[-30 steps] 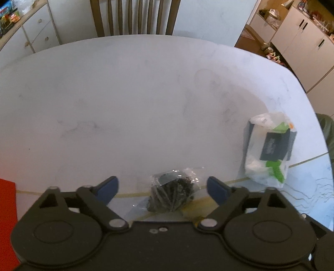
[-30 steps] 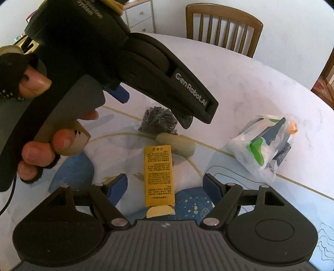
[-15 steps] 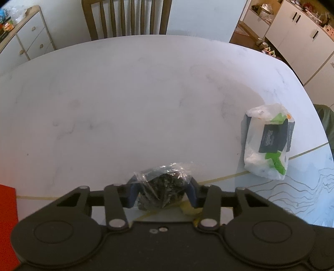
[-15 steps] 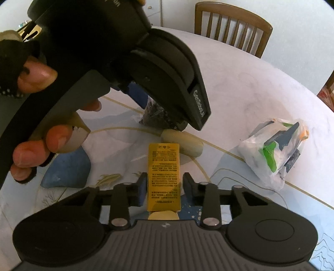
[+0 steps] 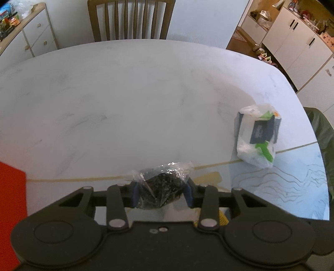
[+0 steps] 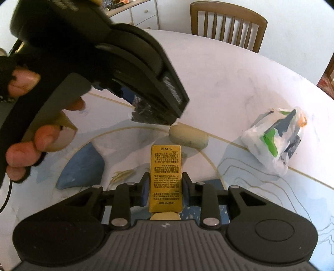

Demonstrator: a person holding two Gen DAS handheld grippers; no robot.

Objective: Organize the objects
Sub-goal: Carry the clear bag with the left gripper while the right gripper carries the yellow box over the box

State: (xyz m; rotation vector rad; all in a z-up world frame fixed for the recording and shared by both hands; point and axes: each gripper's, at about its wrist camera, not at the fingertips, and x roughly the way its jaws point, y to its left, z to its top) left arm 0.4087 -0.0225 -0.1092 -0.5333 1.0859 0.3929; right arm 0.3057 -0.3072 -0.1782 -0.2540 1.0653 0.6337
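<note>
My left gripper [image 5: 160, 192] is shut on a clear plastic packet of dark stuff [image 5: 161, 187] and holds it above the table; the packet also shows in the right wrist view [image 6: 146, 113] under the left gripper's body. My right gripper [image 6: 165, 188] is shut on a yellow box [image 6: 166, 173] with printed text, held over the patterned mat. A beige oval bar [image 6: 189, 136] lies on the table just beyond the box. A white bag with green and dark packs [image 5: 257, 138] lies to the right, and it also shows in the right wrist view [image 6: 275, 138].
The white marble table [image 5: 125, 93] carries a blue and white patterned mat [image 6: 87, 164] with gold lines. A wooden chair [image 5: 129, 19] stands at the far edge. A red thing [image 5: 10, 198] sits at the left edge. Cabinets stand behind.
Both grippers closed: the left on the dark packet, the right on the yellow box. The left gripper has since lifted the packet off the table.
</note>
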